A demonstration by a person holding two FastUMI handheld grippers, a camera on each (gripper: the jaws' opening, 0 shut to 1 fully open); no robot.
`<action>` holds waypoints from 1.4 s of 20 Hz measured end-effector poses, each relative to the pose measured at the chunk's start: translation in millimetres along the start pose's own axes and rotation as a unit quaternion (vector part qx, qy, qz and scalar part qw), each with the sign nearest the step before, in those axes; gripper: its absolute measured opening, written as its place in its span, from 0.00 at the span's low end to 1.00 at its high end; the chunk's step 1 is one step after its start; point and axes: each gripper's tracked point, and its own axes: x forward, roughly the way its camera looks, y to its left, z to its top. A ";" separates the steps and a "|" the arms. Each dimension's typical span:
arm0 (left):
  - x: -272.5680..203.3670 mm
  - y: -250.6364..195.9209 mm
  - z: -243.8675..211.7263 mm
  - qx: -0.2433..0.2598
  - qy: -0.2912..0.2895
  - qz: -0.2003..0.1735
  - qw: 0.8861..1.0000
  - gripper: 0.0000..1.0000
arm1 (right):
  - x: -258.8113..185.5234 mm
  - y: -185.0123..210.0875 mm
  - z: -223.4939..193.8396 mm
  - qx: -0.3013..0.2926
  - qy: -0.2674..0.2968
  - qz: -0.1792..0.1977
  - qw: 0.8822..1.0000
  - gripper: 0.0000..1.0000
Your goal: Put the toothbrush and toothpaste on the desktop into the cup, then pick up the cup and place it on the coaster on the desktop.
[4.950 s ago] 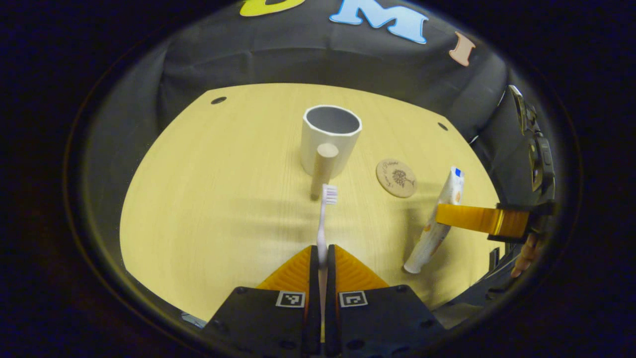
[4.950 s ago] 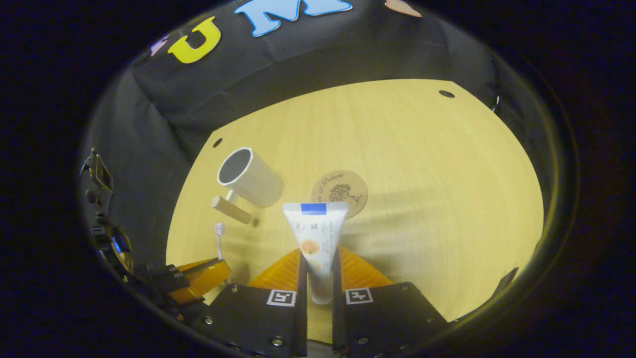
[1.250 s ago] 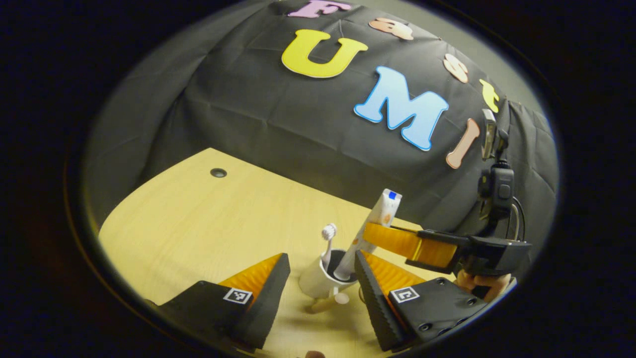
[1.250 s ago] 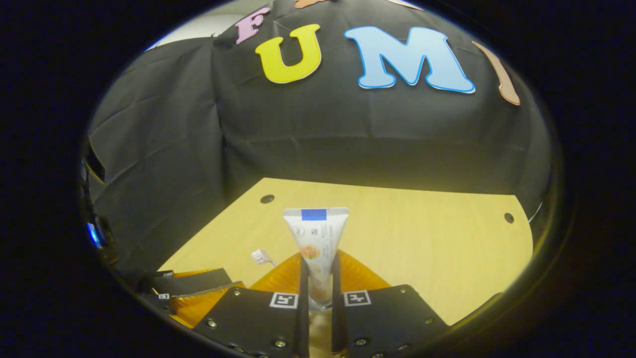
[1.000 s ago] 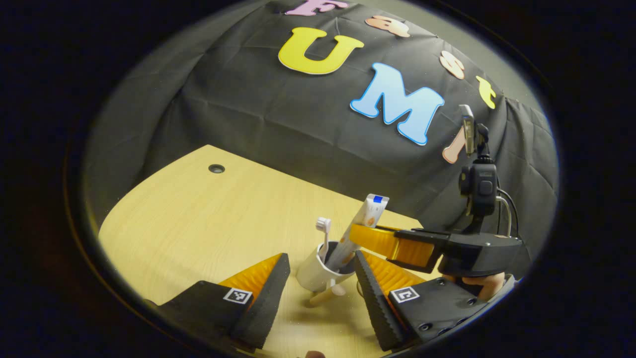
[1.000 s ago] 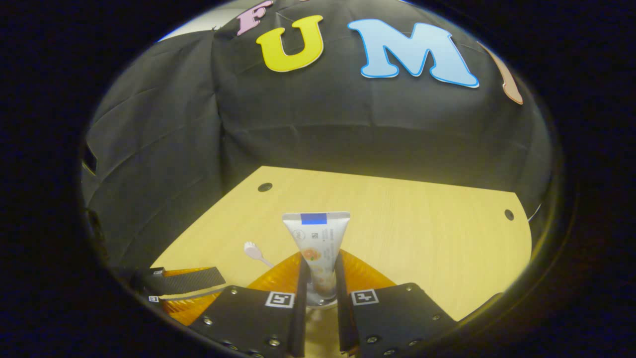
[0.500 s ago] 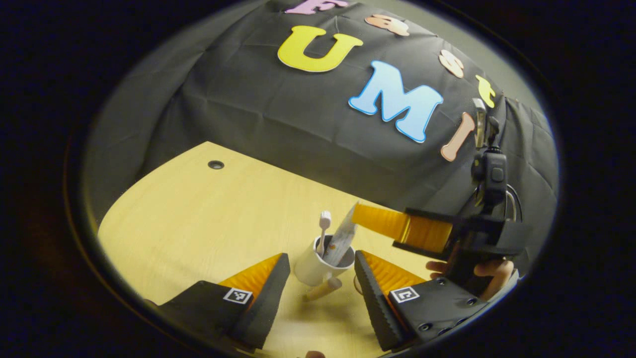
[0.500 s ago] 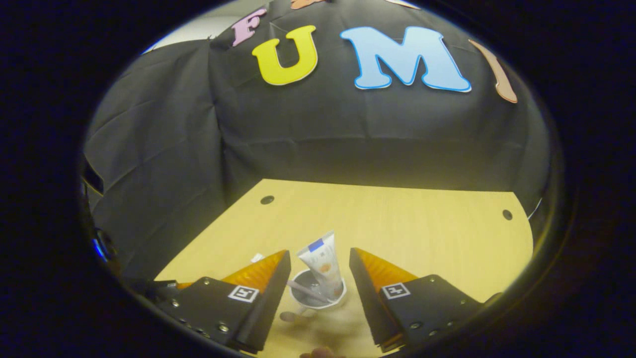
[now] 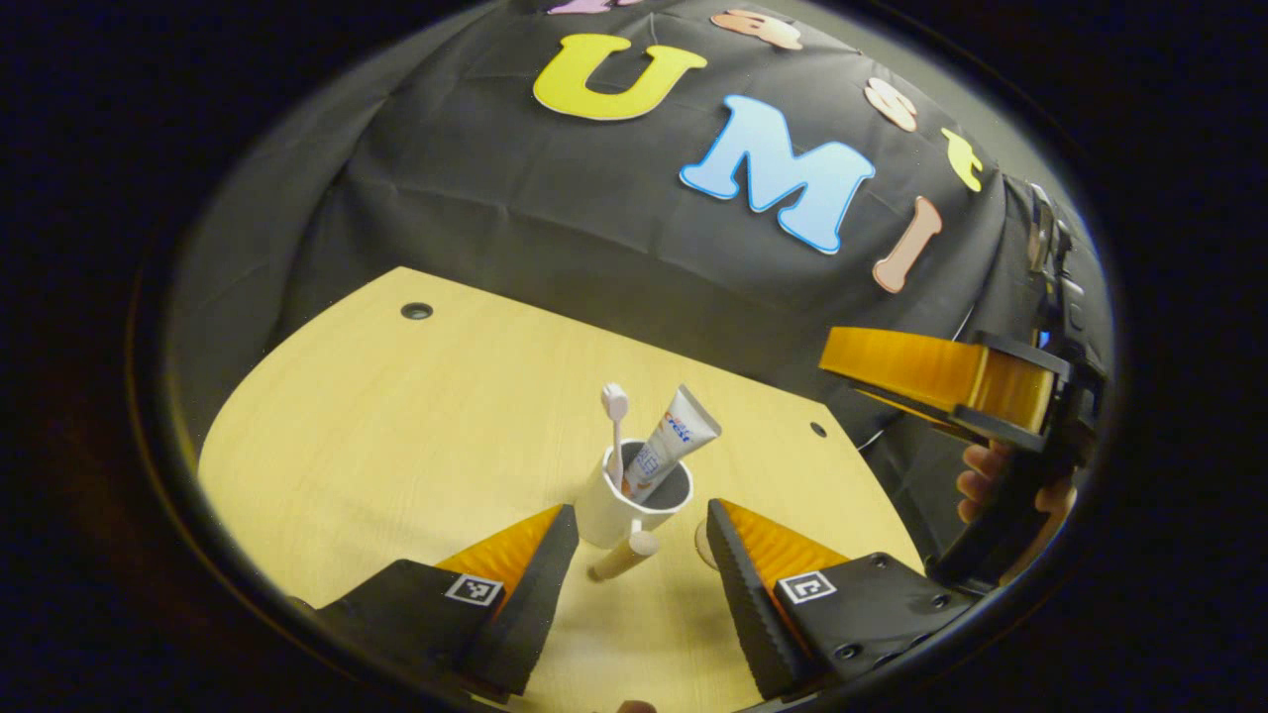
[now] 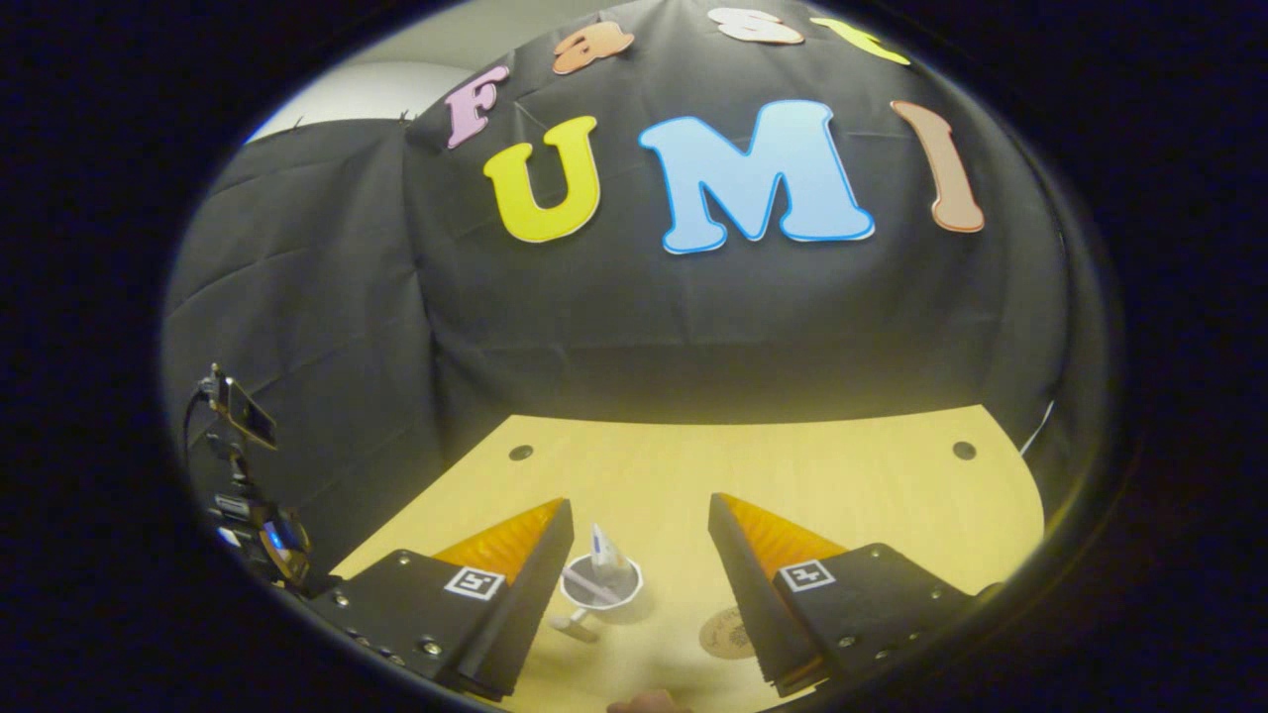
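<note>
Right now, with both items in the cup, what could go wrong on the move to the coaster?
1. The toothbrush and toothpaste stand tall and lean out of the cup; a tilted lift could tip them out.
2. The cup's handle sticks out toward the open left gripper; a bump may turn the cup.
3. The coaster lies partly behind a finger of the right gripper, so placement may land off-centre.

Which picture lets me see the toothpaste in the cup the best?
The left gripper view: the toothpaste leans out of the cup, big and well lit. In the right gripper view, the toothpaste is a tiny tip over the cup's rim.
</note>
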 end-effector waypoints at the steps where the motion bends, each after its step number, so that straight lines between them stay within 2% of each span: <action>1: 2.5 -0.8 -1.7 0.003 0.007 0.002 1.000 0.86 | -6.2 -6.5 0.0 0.000 -0.001 -0.008 1.000 0.85; 2: 3.9 -1.6 -4.1 0.008 0.014 0.003 1.000 0.81 | -12.5 -13.3 0.0 0.000 -0.001 -0.015 1.000 0.85; 3: 6.1 -3.6 -5.8 0.012 0.023 0.003 1.000 0.86 | -19.3 -19.7 0.1 0.000 -0.003 -0.023 1.000 0.85; 7: 21.9 -8.3 -20.2 0.038 0.069 0.014 0.997 0.86 | -42.0 -42.9 -2.4 0.007 -0.007 -0.050 0.999 0.85; 8: 26.6 -8.5 -24.7 0.044 0.083 0.016 0.995 0.90 | -46.7 -48.0 -4.3 0.009 -0.005 -0.057 0.998 0.85; 9: 32.1 -8.7 -30.4 0.049 0.098 0.020 0.994 0.86 | -50.8 -53.5 -7.8 0.011 -0.003 -0.063 0.998 0.85; 10: 37.1 -8.6 -35.6 0.053 0.112 0.022 0.992 0.86 | -55.9 -58.3 -11.5 0.014 0.001 -0.069 0.997 0.86; 13: 49.1 -2.6 -53.6 0.066 0.165 0.037 0.983 0.86 | -63.6 -72.3 -22.8 0.028 0.010 -0.083 0.996 0.85; 14: 54.5 -1.4 -58.2 0.071 0.182 0.040 0.980 0.91 | -65.6 -76.4 -26.3 0.034 0.014 -0.086 0.996 0.85; 17: 69.2 5.1 -69.1 0.081 0.221 0.053 0.970 0.90 | -66.9 -89.6 -39.5 0.048 0.028 -0.097 0.994 0.85; 20: 83.4 13.1 -79.7 0.089 0.251 0.067 0.961 0.81 | -65.6 -101.1 -48.9 0.063 0.039 -0.105 0.992 0.85; 21: 89.3 15.7 -82.8 0.091 0.259 0.072 0.959 0.82 | -65.2 -103.9 -51.3 0.067 0.042 -0.107 0.991 0.85; 22: 93.0 17.2 -86.0 0.087 0.268 0.075 0.956 0.80 | -65.0 -107.6 -52.8 0.070 0.044 -0.108 0.991 0.81; 23: 96.1 20.1 -88.6 0.085 0.274 0.081 0.954 0.76 | -65.5 -111.0 -54.2 0.071 0.044 -0.111 0.990 0.86; 24: 99.7 23.0 -90.4 0.084 0.278 0.087 0.953 0.70 | -64.9 -114.2 -54.5 0.071 0.045 -0.114 0.990 0.86; 26: 108.3 28.5 -92.1 0.085 0.283 0.097 0.951 0.70 | -65.6 -119.9 -55.3 0.073 0.046 -0.116 0.989 0.86; 28: 110.9 29.8 -95.8 0.084 0.290 0.101 0.948 0.65 | -65.5 -123.3 -57.6 0.077 0.049 -0.116 0.989 0.86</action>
